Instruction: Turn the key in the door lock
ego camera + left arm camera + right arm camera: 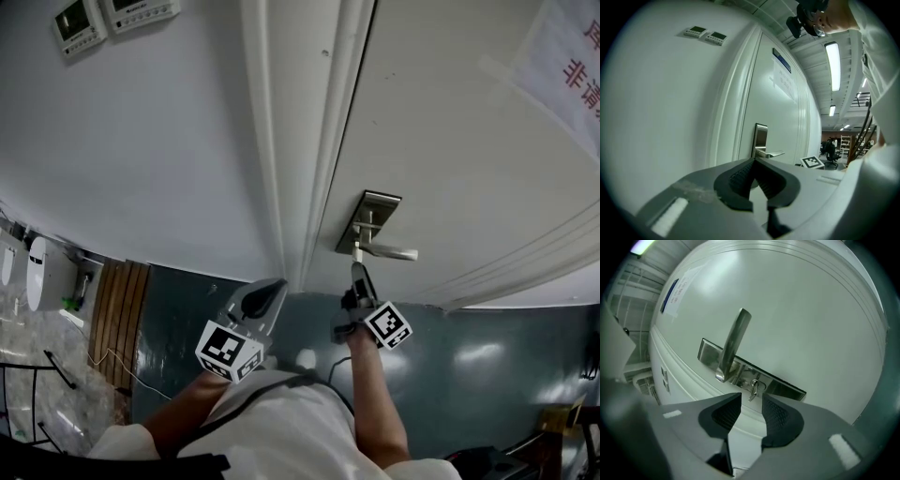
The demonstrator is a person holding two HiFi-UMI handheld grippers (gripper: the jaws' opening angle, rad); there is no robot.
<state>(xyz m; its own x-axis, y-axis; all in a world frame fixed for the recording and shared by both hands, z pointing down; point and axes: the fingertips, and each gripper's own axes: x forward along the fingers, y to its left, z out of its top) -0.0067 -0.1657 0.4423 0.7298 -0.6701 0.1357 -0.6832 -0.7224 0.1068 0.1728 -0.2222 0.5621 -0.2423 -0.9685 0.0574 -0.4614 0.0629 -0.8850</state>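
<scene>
A white door (450,141) carries a steel lock plate (368,221) with a lever handle (392,252). A small key (754,384) sticks out of the plate (780,386) below the handle (733,341). My right gripper (751,397) is open, its tips just short of the key on either side, pads not touching it. In the head view that right gripper (358,272) points at the plate from below. My left gripper (276,286) hangs left of the door frame, away from the lock. Its jaws (753,160) are shut and empty, and it sees the lock plate (761,137) side-on.
Two wall control panels (112,17) hang on the white wall left of the door frame (300,187). A printed notice (572,56) is taped to the door at upper right. A wooden board (117,309) leans low on the wall over the dark floor (487,366).
</scene>
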